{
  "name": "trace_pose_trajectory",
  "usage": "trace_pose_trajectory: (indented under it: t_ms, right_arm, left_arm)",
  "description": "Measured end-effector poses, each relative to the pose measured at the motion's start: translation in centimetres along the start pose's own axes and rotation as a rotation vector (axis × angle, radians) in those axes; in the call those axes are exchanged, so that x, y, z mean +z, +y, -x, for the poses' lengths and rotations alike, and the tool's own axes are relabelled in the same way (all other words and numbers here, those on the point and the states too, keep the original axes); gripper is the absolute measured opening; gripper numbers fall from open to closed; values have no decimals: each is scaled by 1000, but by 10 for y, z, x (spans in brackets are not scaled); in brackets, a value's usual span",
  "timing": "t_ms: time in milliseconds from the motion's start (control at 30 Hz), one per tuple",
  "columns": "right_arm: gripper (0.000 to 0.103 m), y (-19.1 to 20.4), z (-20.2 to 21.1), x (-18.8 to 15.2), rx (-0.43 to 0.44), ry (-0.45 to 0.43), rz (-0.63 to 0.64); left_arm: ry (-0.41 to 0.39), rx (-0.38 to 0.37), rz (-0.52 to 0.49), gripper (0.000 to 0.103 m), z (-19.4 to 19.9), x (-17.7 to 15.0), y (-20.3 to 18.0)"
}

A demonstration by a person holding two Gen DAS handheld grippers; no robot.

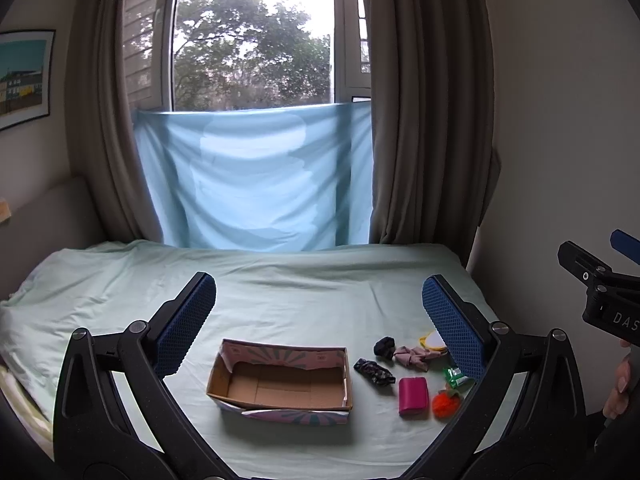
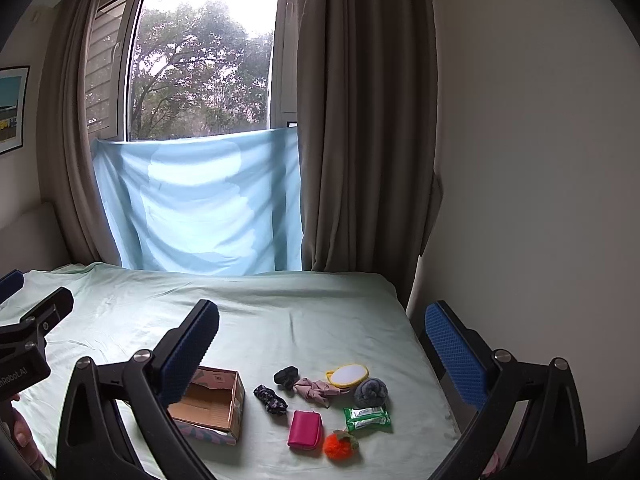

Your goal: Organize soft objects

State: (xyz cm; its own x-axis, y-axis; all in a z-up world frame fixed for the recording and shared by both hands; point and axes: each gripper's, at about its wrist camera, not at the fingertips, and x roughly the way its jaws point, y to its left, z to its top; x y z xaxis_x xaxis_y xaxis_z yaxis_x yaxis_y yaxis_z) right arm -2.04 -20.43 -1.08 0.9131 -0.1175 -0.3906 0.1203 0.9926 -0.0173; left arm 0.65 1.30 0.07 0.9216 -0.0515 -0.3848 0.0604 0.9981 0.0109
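Observation:
An open, empty cardboard box (image 1: pixel 280 384) (image 2: pixel 216 404) sits on the pale green bed (image 1: pixel 280 292). Right of it lie small soft items: a black scrunchie (image 2: pixel 286 376), a patterned dark scrunchie (image 2: pixel 270 399), a pink cloth (image 2: pixel 316 390), a yellow-rimmed pad (image 2: pixel 347 374), a grey ball of fabric (image 2: pixel 371 392), a green tissue pack (image 2: pixel 366 418), a magenta pouch (image 2: pixel 305 429) and an orange pompom (image 2: pixel 339 445). My left gripper (image 1: pixel 318 320) is open and empty, high above the box. My right gripper (image 2: pixel 322 348) is open and empty, high above the items.
A blue sheet (image 1: pixel 256 180) hangs over the window behind the bed, between brown curtains (image 1: pixel 424 120). A white wall (image 2: pixel 540 160) borders the bed's right edge. A headboard (image 1: pixel 48 216) stands at the left. The right gripper's body shows in the left wrist view (image 1: pixel 600 292).

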Motion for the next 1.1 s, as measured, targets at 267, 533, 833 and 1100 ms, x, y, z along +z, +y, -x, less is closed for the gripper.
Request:
trace_pose_trajectory:
  t_ms: [267, 533, 833, 1100]
  right_arm:
    - [103, 0, -4, 1, -3, 16, -3]
    - [103, -14, -42, -2, -8, 93, -1]
    - [103, -46, -141, -30, 14, 227, 56]
    - [103, -62, -263, -77, 39, 373, 131]
  left_arm:
    - [21, -6, 7, 103, -5, 3, -1]
    - [126, -26, 45, 102, -44, -3, -17]
    - [339, -20, 159, 102, -137, -51, -54]
    - [482, 21, 211, 102, -234, -116, -95]
